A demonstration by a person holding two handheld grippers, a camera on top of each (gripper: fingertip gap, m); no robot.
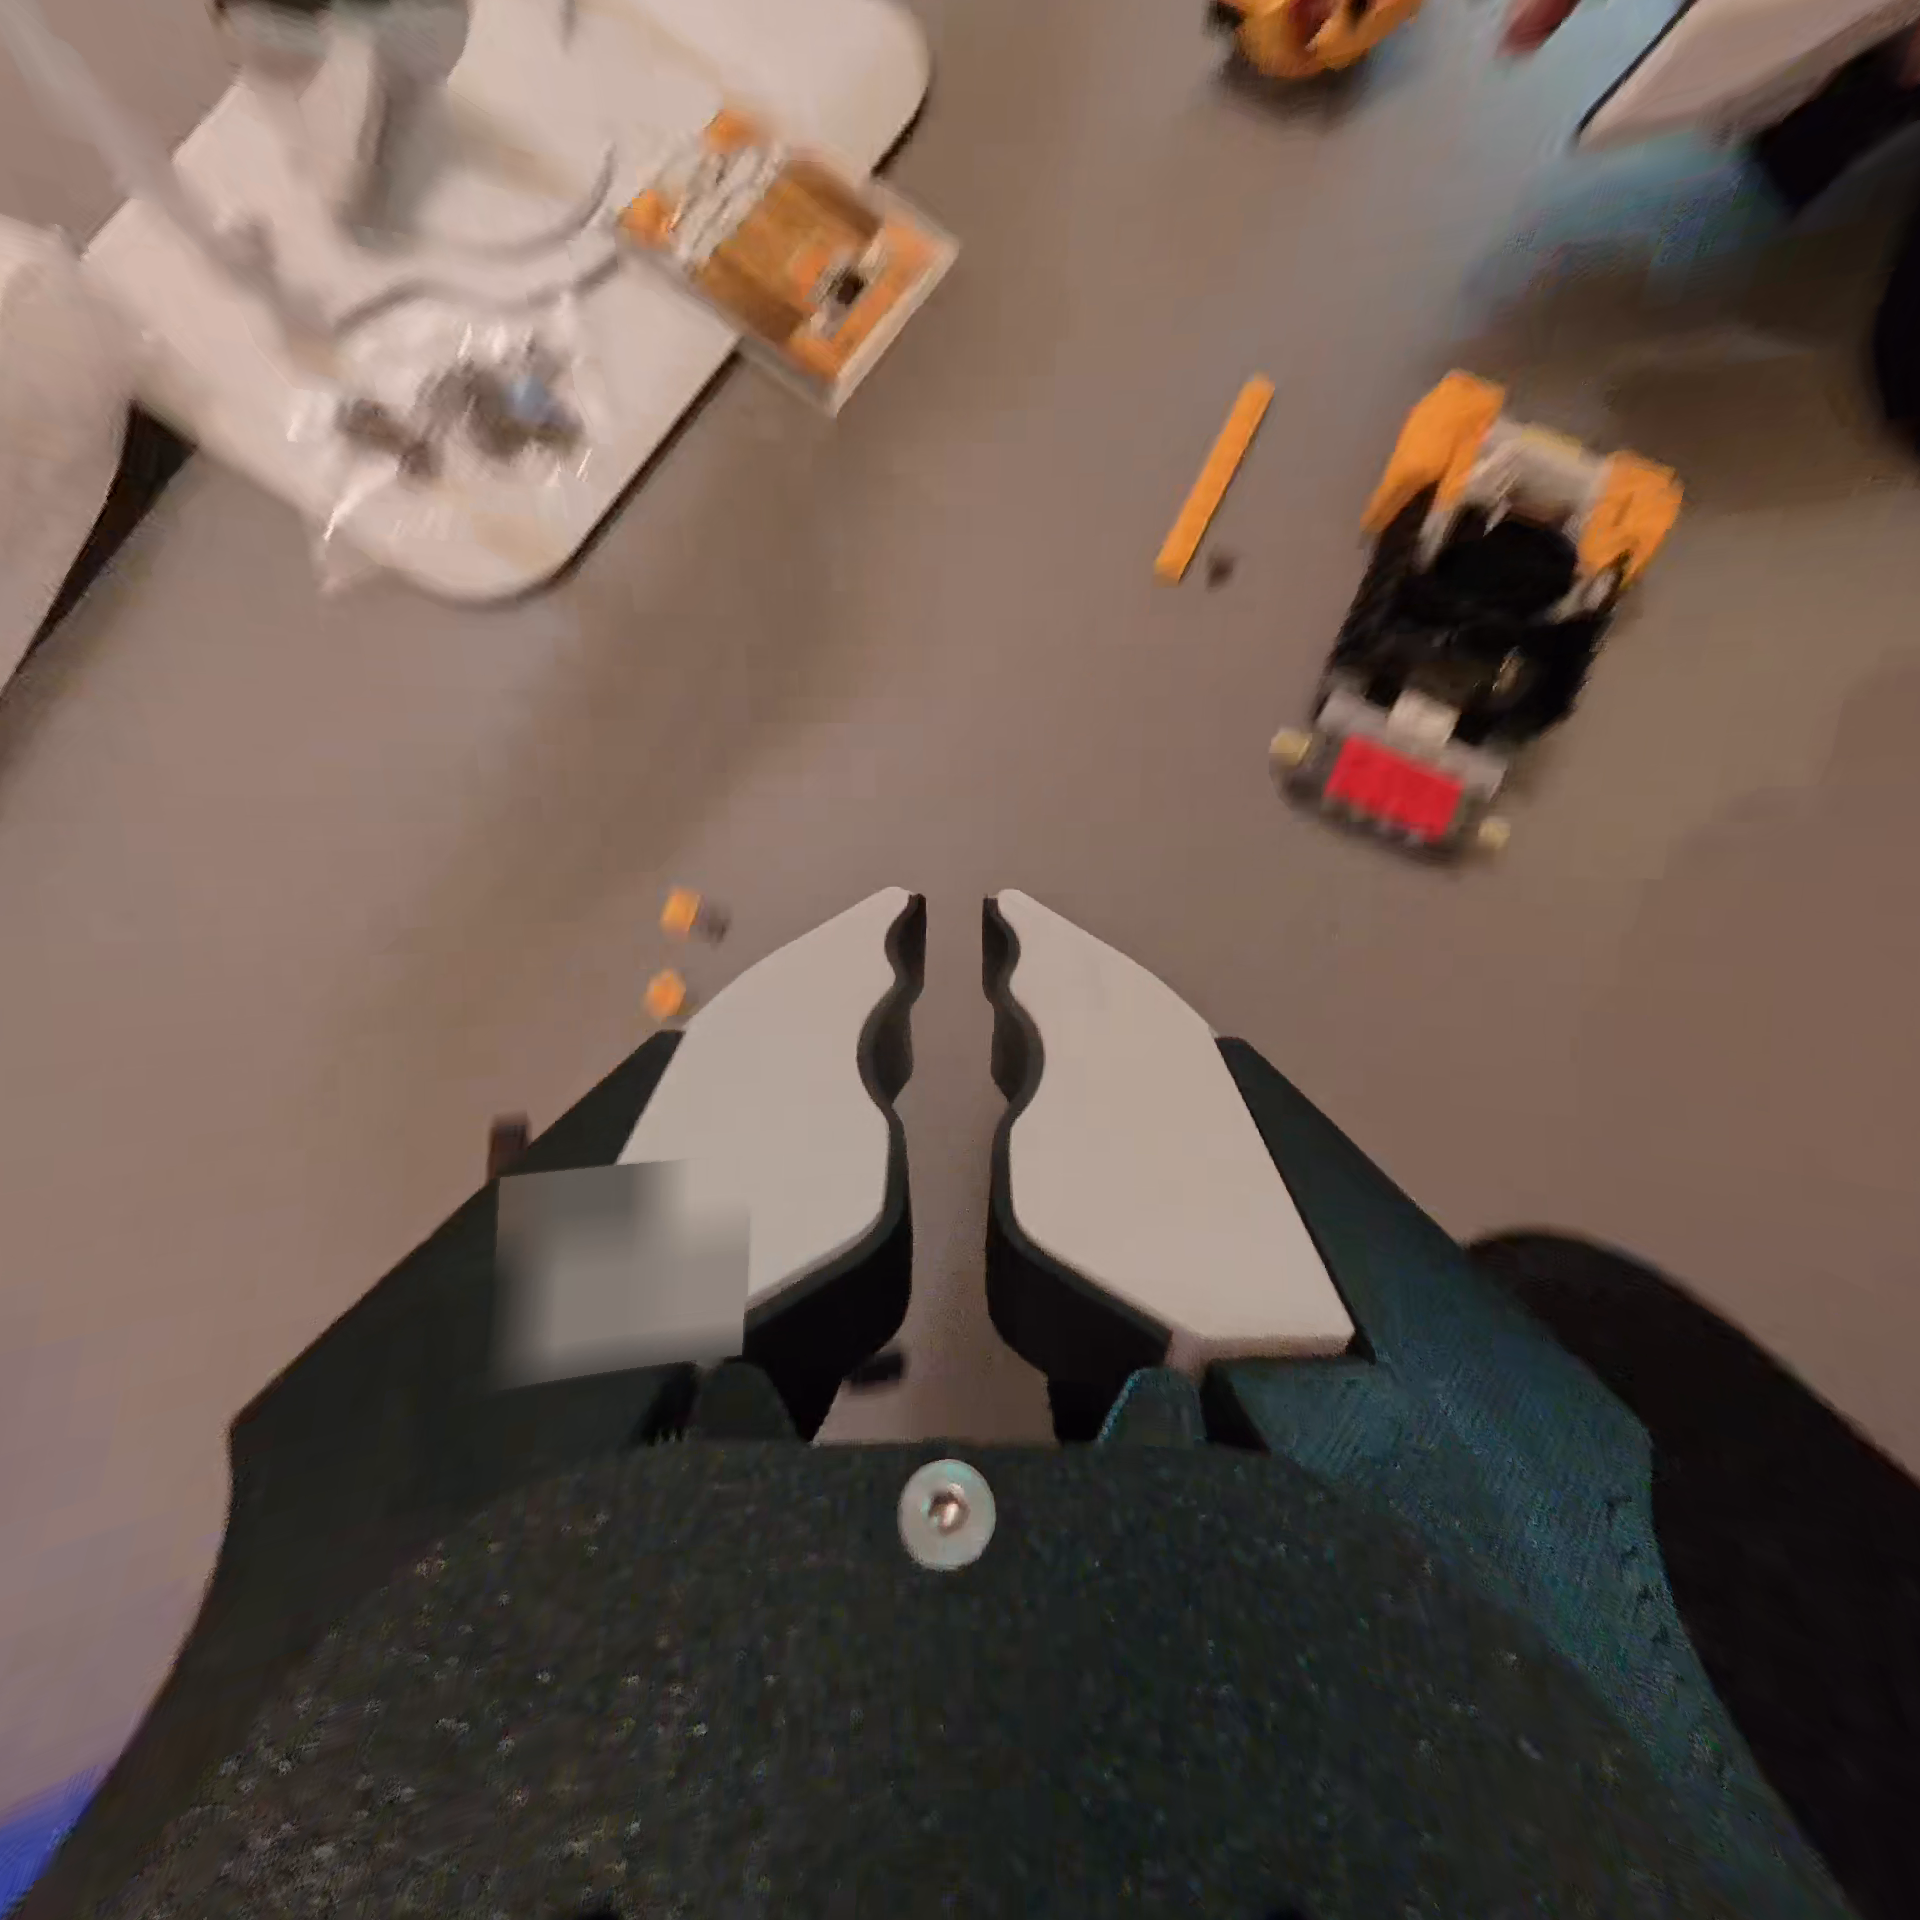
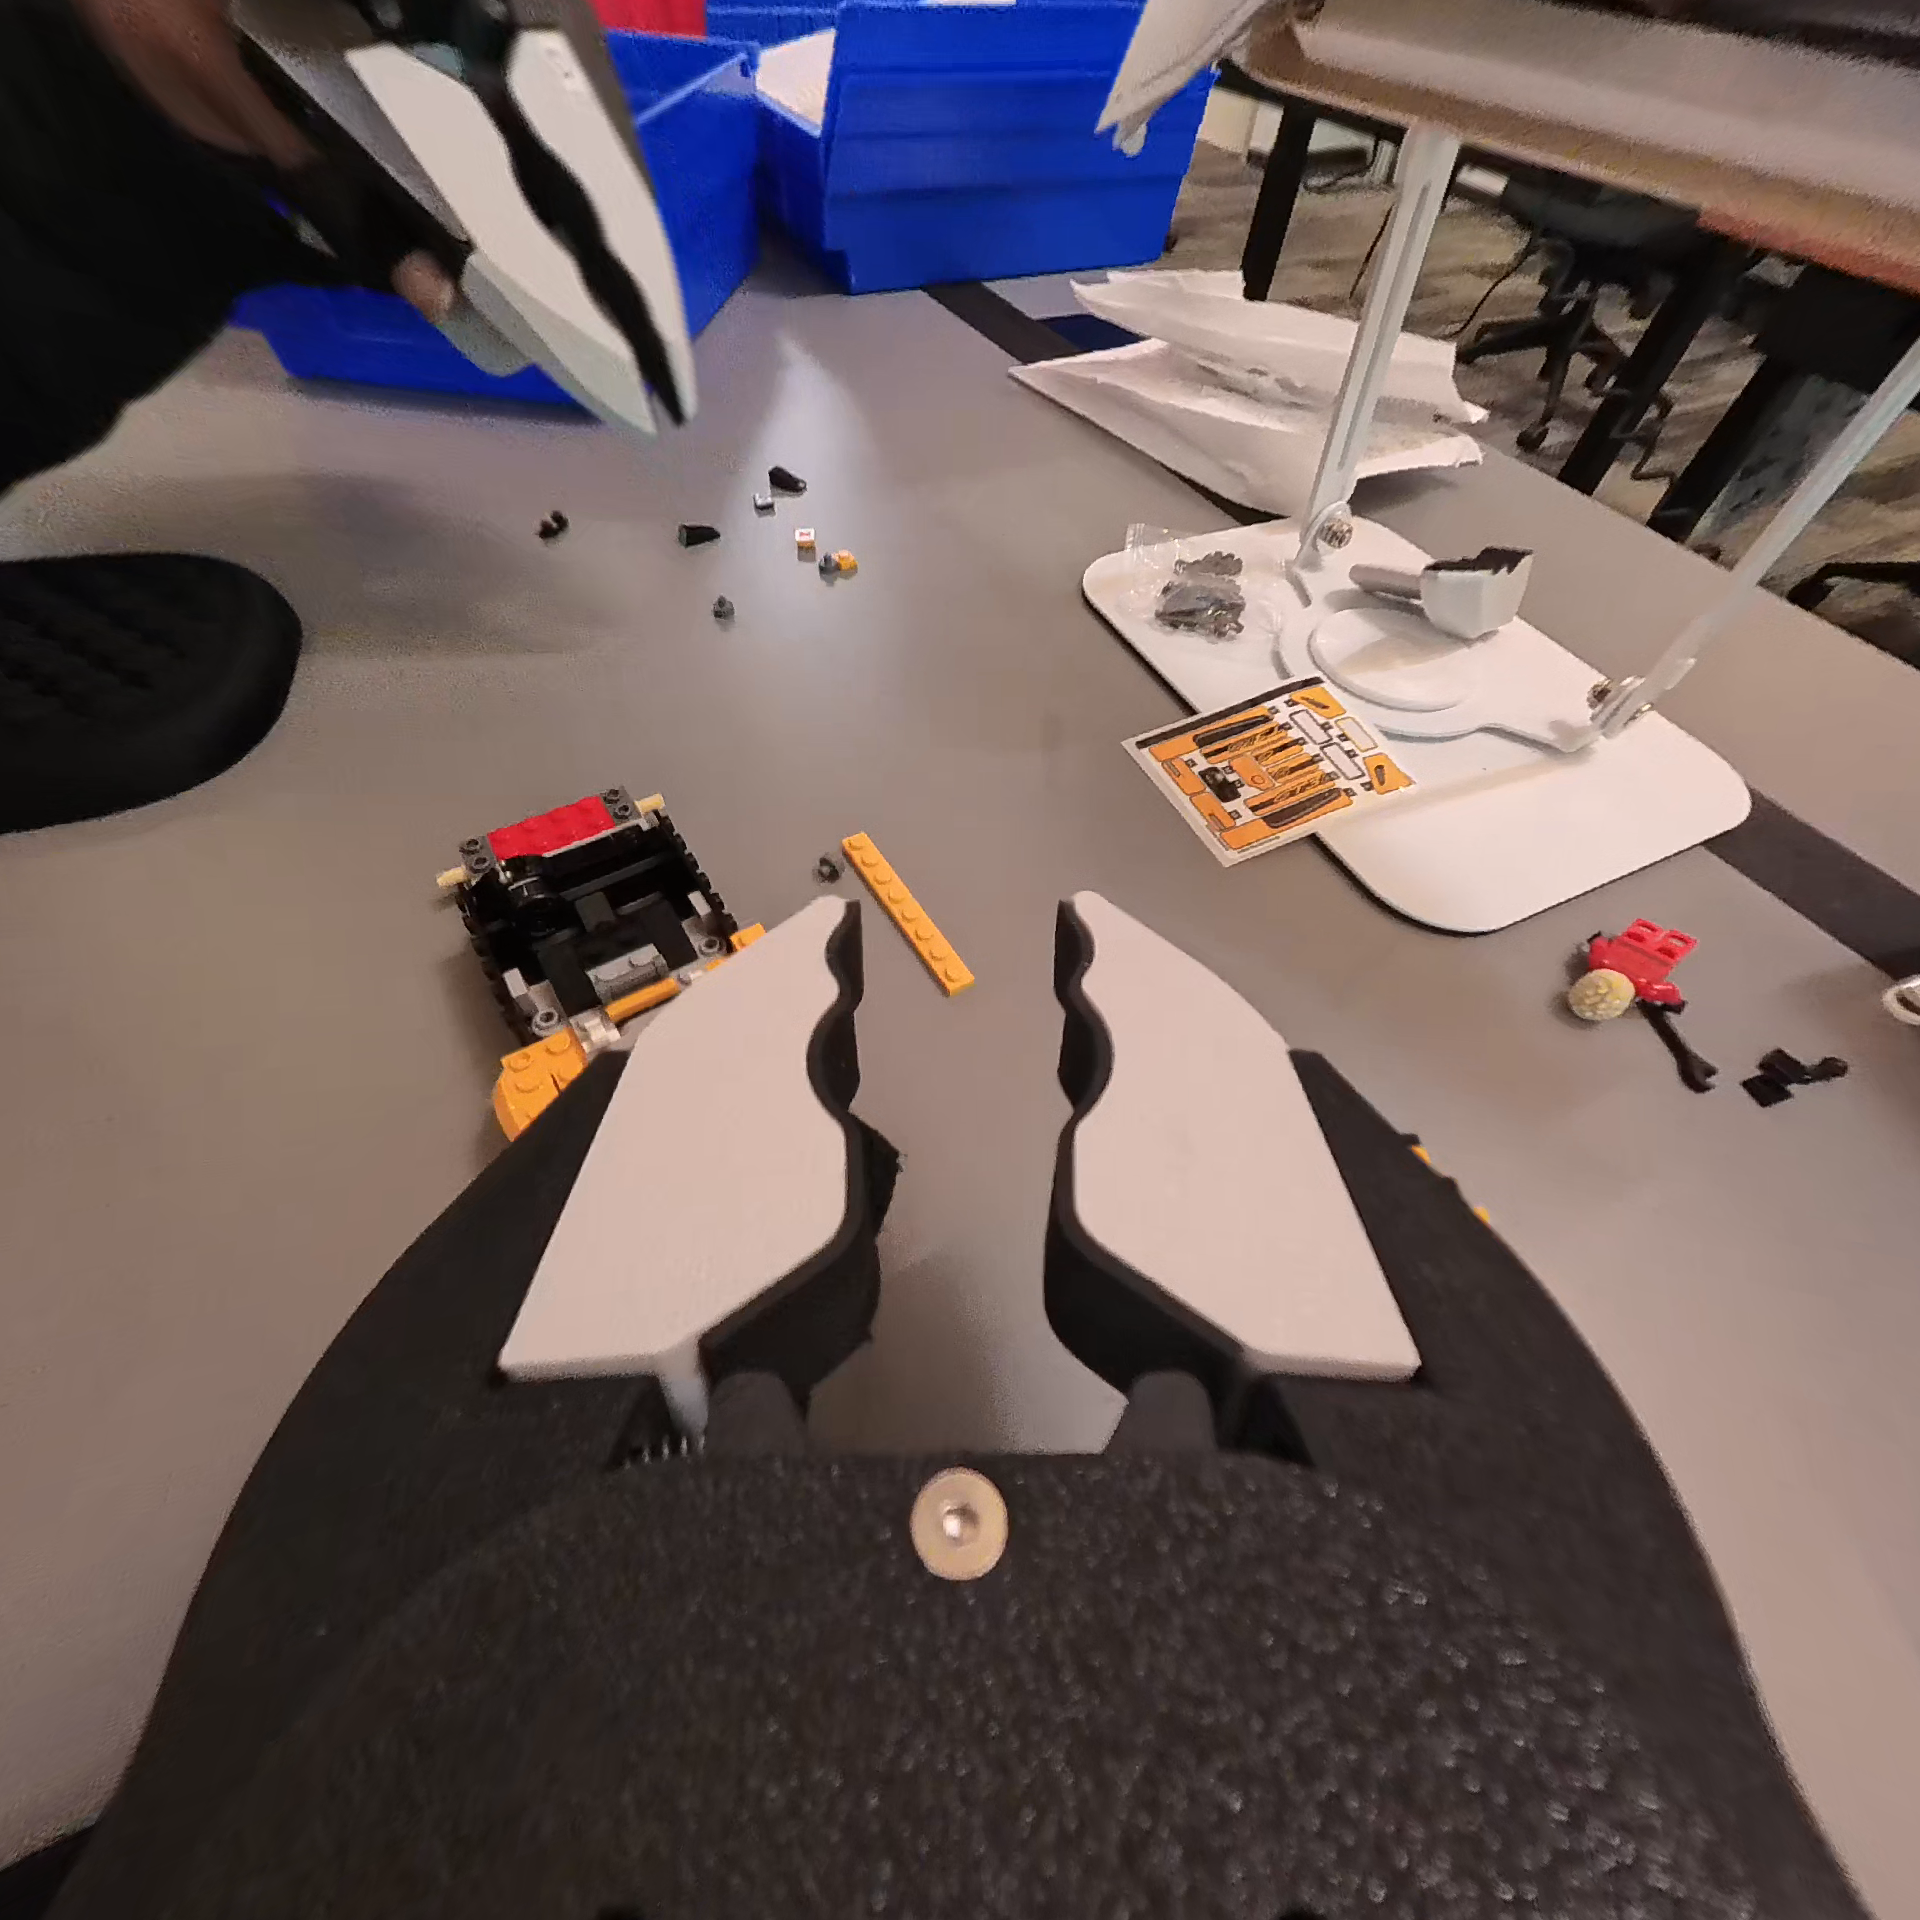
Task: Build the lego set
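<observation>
A partly built black, orange and grey lego vehicle (image 2: 582, 914) with a red plate at one end sits on the grey table (image 2: 312, 1195); it also shows in the left wrist view (image 1: 1475, 623). A long orange plate (image 2: 907, 914) lies beside it, also in the left wrist view (image 1: 1216, 478). My right gripper (image 2: 956, 914) is open and empty, low over the table, with the orange plate just beyond its left finger. My left gripper (image 1: 954, 904) is nearly closed and empty, held above the table; it shows at the top left of the right wrist view (image 2: 665, 410). Two small orange pieces (image 1: 681, 914) lie left of its fingertips.
Several tiny loose pieces (image 2: 769, 530) are scattered farther back. A sticker sheet (image 2: 1273, 769) and a bag of small parts (image 2: 1205, 597) lie on a white stand base (image 2: 1538, 831). Blue bins (image 2: 987, 156) stand at the back. A red and black piece cluster (image 2: 1636, 966) lies right. To the long orange plate (image 2: 907, 914): right tips about 9 cm, left tips about 15 cm. It turns up in the left wrist view (image 1: 1212, 472) as well.
</observation>
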